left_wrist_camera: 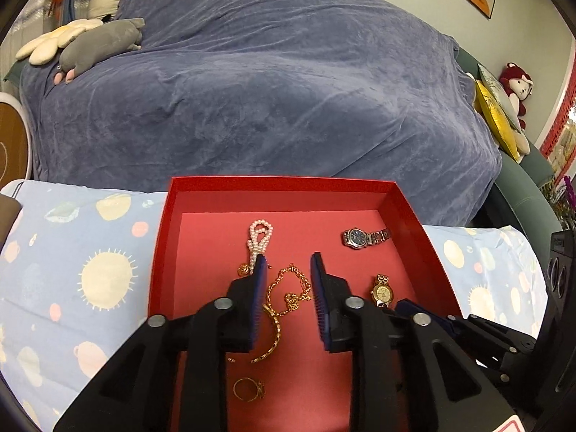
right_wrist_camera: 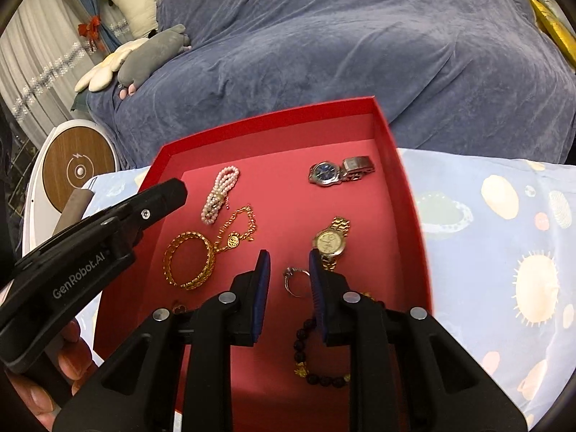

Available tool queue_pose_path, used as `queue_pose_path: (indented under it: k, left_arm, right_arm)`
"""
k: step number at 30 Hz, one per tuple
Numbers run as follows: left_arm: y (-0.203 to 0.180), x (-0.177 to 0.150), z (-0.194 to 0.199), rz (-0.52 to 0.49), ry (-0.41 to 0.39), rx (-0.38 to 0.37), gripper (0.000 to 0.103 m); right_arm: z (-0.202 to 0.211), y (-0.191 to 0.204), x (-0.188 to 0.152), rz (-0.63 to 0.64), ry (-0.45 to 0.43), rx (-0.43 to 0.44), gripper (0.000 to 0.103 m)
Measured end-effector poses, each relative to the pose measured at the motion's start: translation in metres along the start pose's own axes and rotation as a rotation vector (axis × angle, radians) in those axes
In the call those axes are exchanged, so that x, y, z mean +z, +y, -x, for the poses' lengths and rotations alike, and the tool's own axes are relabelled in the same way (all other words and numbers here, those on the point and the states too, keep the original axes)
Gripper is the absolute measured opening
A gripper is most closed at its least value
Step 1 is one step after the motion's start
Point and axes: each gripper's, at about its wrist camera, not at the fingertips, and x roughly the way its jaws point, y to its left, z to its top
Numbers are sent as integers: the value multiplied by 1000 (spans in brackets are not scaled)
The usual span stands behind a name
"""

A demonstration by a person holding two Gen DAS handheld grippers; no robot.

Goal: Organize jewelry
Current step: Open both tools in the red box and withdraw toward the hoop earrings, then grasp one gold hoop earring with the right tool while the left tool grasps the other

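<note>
A red tray (left_wrist_camera: pixel 280 185) (right_wrist_camera: pixel 406 194) holds jewelry. In the left wrist view: pearl bracelet (left_wrist_camera: pixel 260 235), gold chain (left_wrist_camera: pixel 289 288), gold bangle (left_wrist_camera: pixel 273 338), gold ring (left_wrist_camera: pixel 248 388), silver watch (left_wrist_camera: pixel 363 237), gold watch (left_wrist_camera: pixel 382 291). My left gripper (left_wrist_camera: pixel 289 264) is open, its jaws either side of the gold chain. In the right wrist view my right gripper (right_wrist_camera: pixel 287 262) is open over a silver ring (right_wrist_camera: pixel 295 280), with a dark bead bracelet (right_wrist_camera: pixel 313 360) below and the gold watch (right_wrist_camera: pixel 329 243) just beyond. The left gripper's body (right_wrist_camera: pixel 108 237) shows at left.
The tray sits on a light blue patterned cloth (left_wrist_camera: pixel 72 270) (right_wrist_camera: pixel 504 252). Behind is a sofa under a blue-grey cover (left_wrist_camera: pixel 270 90) with plush toys (left_wrist_camera: pixel 97 43). A round white and wood device (right_wrist_camera: pixel 79 172) stands at left.
</note>
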Motion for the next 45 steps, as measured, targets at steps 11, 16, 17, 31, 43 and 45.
queue_pose_path:
  k: [11, 16, 17, 31, 43, 45]
  left_arm:
    - [26, -42, 98, 6, -43, 34, 53]
    - [30, -83, 127, -19, -9, 83, 53]
    - [33, -90, 129, -12, 9, 84, 53]
    - [72, -161, 118, 82, 157, 138, 53]
    - [71, -162, 107, 75, 195, 122, 53]
    - [69, -162, 105, 73, 198, 123, 53]
  right_arm:
    - [100, 2, -51, 25, -52, 23, 35]
    - [124, 22, -97, 61, -35, 35, 35]
    - [127, 25, -108, 64, -31, 37, 35]
    - [69, 69, -155, 136, 63, 27, 35]
    - [37, 93, -154, 255, 56, -43, 25]
    - [37, 92, -154, 265, 53, -56, 20]
